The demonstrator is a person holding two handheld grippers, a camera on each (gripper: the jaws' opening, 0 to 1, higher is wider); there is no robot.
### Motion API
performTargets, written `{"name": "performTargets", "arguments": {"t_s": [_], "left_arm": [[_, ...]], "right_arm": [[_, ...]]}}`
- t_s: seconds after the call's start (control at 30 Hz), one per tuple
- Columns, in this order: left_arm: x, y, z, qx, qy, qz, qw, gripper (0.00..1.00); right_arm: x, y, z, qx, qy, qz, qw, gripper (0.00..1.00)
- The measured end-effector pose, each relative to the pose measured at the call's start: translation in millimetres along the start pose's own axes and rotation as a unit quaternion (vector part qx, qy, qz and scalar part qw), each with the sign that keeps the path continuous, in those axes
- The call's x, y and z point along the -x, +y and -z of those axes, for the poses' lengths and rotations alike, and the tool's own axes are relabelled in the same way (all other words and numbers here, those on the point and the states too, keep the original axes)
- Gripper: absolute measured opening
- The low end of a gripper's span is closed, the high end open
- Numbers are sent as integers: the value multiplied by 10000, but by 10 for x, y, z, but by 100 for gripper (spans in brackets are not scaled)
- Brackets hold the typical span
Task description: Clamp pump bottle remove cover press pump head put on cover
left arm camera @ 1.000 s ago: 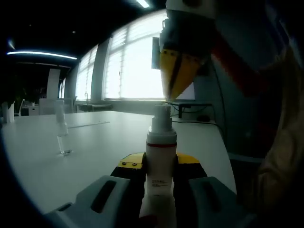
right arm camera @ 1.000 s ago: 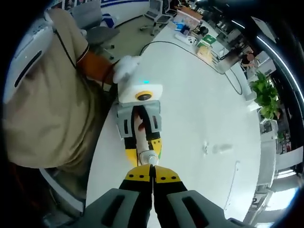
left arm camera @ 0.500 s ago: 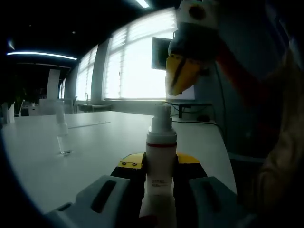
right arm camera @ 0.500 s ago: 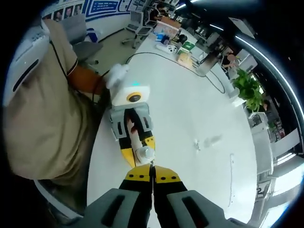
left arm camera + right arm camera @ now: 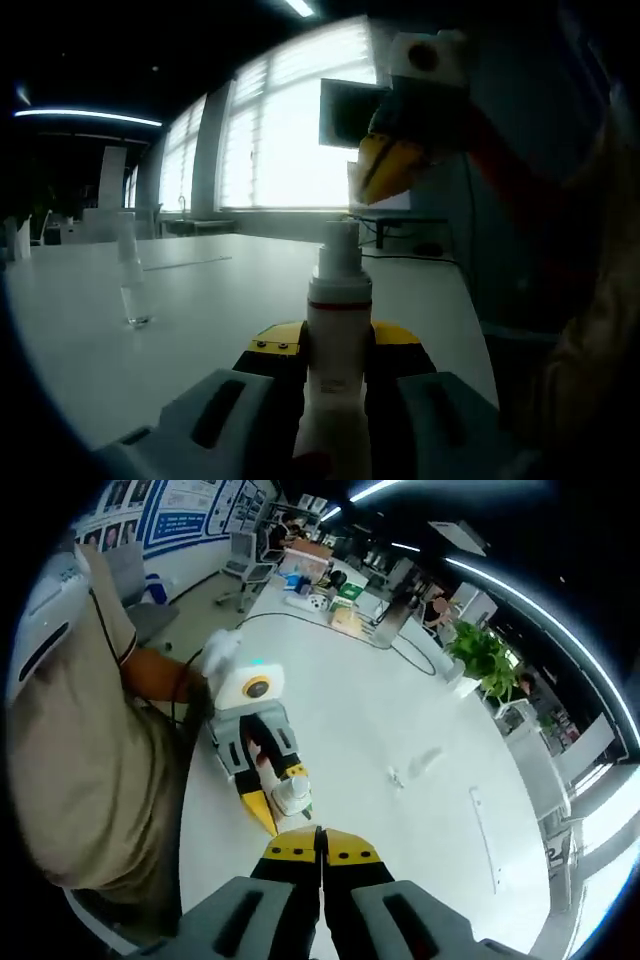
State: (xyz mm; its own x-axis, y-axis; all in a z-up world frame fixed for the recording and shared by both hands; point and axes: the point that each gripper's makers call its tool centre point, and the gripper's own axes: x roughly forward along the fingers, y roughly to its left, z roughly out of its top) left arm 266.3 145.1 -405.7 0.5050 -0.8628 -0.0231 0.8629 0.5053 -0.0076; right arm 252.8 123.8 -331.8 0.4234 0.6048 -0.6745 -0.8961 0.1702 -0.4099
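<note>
A white pump bottle (image 5: 335, 345) with a red band stands upright, and my left gripper (image 5: 337, 338) is shut on its body. Its pump head (image 5: 339, 247) is bare. The clear cover (image 5: 130, 285) stands alone on the white table (image 5: 220, 290), off to the left. My right gripper (image 5: 366, 190) hangs above and to the right of the pump head, shut, a clear gap below its yellow tips. In the right gripper view my right gripper (image 5: 320, 842) is shut on nothing, above the bottle (image 5: 291, 789) held by the left gripper (image 5: 283, 806). The cover (image 5: 417, 764) lies farther out.
The person's torso (image 5: 70, 740) and a gloved hand (image 5: 222, 650) are close behind the left gripper. A monitor (image 5: 350, 110) stands by bright windows at the table's far edge. Boxes and a potted plant (image 5: 480, 655) sit at the table's far end.
My right gripper has risen off the pump head and drifted up and to the right, staying shut. The bottle and left gripper have not moved.
</note>
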Motion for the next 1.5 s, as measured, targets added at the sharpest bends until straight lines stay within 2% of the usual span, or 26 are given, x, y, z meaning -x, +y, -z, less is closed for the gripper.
{"name": "performTargets", "arguments": {"t_s": [0.37,0.57,0.8,1.2,1.5], "left_arm": [[1,-1,-3,-6,-1,-4,10000,13],[2,1,-1,-11,-2,-5,10000,13],[1,-1,-2,-15,-2,-8,10000,13],[1,0,-3,-21,-2,-9,10000,13],[2,1,-3,-18,-2,-8,10000,13]], "right_arm": [[45,-80,32,-297,-371,425,9980,0],[39,-96,68,-522,-652,656,9943,0],[36,-91,157,-726,-808,899,9900,0],[35,-145,296,-1162,-1099,1432,9767,0],[-19,-62,406,-1417,-1238,1526,9702,0]]}}
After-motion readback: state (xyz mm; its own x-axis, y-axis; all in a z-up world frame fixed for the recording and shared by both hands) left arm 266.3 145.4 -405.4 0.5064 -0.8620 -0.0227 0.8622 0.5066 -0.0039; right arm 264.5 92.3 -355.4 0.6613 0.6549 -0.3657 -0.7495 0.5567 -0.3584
